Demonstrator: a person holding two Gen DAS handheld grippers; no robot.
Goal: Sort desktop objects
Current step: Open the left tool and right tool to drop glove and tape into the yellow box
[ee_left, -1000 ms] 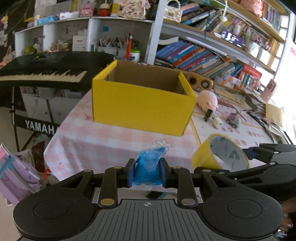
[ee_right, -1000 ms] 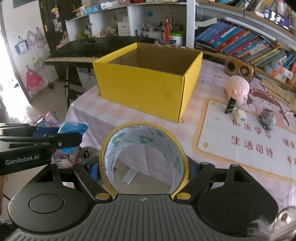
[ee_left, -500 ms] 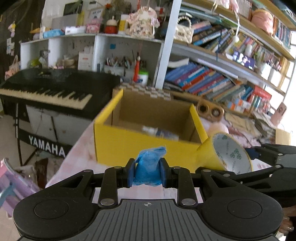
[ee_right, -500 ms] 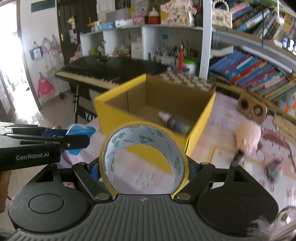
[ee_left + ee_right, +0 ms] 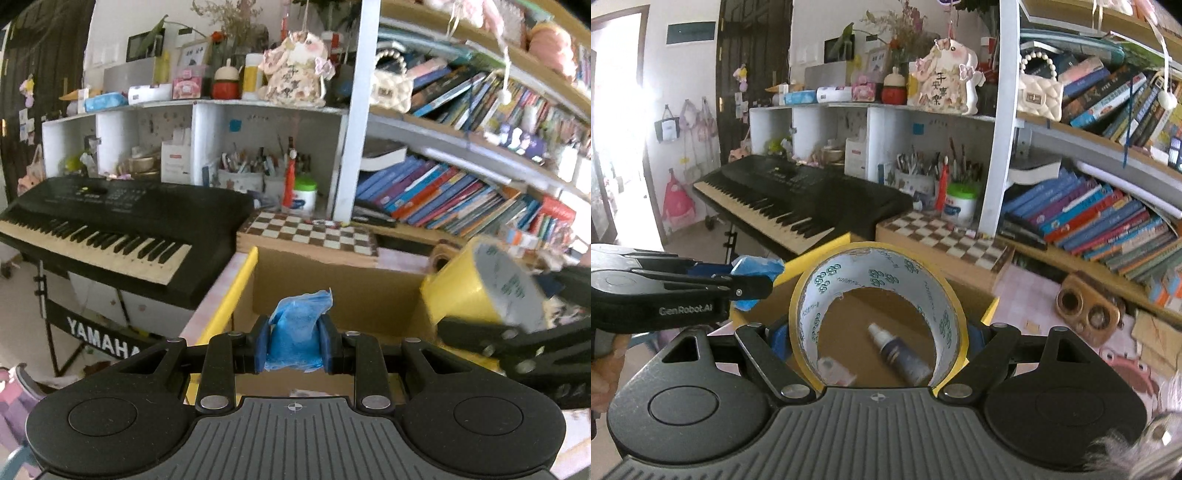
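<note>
My left gripper (image 5: 295, 347) is shut on a crumpled blue wrapper (image 5: 297, 328) and holds it over the open yellow cardboard box (image 5: 236, 295). My right gripper (image 5: 877, 338) is shut on a roll of yellow tape (image 5: 879, 280), also above the box (image 5: 991, 306). Seen through the roll, a small dark bottle (image 5: 899, 354) and a small pale item (image 5: 834, 371) lie on the box floor. The tape roll (image 5: 480, 284) and right gripper show at the right in the left wrist view. The left gripper with the wrapper (image 5: 757, 269) shows at the left in the right wrist view.
A black Yamaha keyboard (image 5: 110, 229) stands left of the table. A chessboard (image 5: 310, 232) lies behind the box. Bookshelves (image 5: 1108, 206) run along the back right. A wooden two-holed object (image 5: 1086, 314) and a pink plush toy (image 5: 1126, 373) lie right of the box.
Both grippers have moved forward and up, from in front of the box to over its open top. Each keeps its hold: wrapper in the left, tape roll in the right.
</note>
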